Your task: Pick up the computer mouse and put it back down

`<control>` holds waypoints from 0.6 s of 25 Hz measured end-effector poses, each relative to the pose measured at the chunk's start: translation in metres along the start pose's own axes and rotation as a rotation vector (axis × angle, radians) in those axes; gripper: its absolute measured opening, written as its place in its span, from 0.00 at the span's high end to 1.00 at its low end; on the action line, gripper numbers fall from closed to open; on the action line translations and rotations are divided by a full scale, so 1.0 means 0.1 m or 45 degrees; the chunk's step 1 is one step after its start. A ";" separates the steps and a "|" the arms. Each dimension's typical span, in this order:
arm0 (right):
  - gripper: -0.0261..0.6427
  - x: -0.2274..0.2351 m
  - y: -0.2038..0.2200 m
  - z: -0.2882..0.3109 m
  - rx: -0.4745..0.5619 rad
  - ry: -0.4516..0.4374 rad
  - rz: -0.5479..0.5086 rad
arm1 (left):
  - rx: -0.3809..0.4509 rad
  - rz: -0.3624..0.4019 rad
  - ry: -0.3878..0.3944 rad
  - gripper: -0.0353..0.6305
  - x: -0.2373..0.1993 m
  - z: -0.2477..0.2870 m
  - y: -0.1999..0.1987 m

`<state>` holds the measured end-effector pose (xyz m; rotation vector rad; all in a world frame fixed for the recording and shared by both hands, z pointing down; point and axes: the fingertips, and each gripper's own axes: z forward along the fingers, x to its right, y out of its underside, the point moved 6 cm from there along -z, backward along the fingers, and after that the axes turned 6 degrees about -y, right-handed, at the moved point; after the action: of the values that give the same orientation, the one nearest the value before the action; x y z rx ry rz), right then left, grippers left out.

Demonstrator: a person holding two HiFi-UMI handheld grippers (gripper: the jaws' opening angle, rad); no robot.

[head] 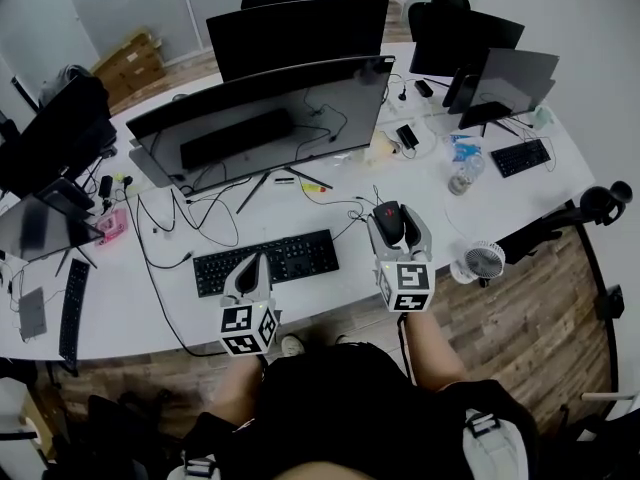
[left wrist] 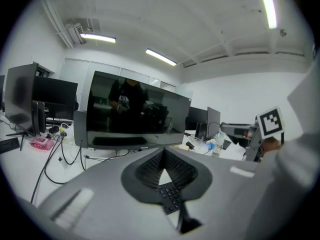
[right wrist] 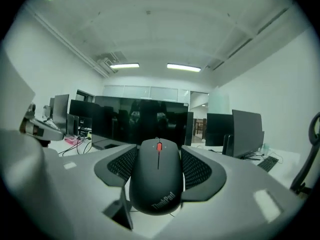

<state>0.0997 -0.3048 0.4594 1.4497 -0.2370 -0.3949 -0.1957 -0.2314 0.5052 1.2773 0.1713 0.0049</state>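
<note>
Two tools sit over the table's [head: 330, 290] near edge. The right tool [head: 398, 214] has its jaws closed on the black mouse [head: 388, 218], just right of the keyboard [head: 305, 253]; whether the mouse touches the table cannot be told. The left tool [head: 262, 259] is above the keyboard, jaws together, holding nothing.

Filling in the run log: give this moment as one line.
left gripper: shut, empty, over keyboard | right gripper: shut on mouse | lifted off desk: cannot tell
</note>
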 end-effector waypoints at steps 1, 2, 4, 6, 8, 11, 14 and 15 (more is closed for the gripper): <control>0.55 0.01 -0.11 -0.05 0.042 0.002 -0.005 | 0.009 -0.002 0.001 0.87 0.00 -0.01 -0.01; 0.55 0.02 -0.22 -0.10 0.083 0.002 -0.009 | 0.015 -0.003 0.002 0.87 0.00 -0.01 -0.01; 0.55 0.03 -0.37 -0.17 0.145 0.004 -0.016 | 0.018 -0.005 0.006 0.87 0.01 -0.02 -0.01; 0.55 0.04 -0.46 -0.22 0.176 0.008 -0.019 | 0.017 -0.005 0.008 0.87 0.01 -0.02 0.00; 0.55 0.04 -0.48 -0.24 0.185 0.010 -0.016 | 0.021 -0.003 0.009 0.87 0.01 -0.03 -0.01; 0.55 0.04 -0.44 -0.23 0.173 0.014 -0.007 | 0.033 0.005 0.013 0.87 0.01 -0.03 -0.03; 0.55 0.05 -0.35 -0.20 0.146 0.017 0.011 | 0.043 0.012 0.016 0.87 0.01 -0.02 -0.07; 0.55 0.06 -0.31 -0.18 0.135 0.017 0.017 | 0.045 0.014 0.014 0.87 0.01 -0.02 -0.08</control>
<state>0.1084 -0.2934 0.4265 1.5539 -0.2602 -0.3663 -0.1954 -0.2313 0.4968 1.3135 0.1748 0.0183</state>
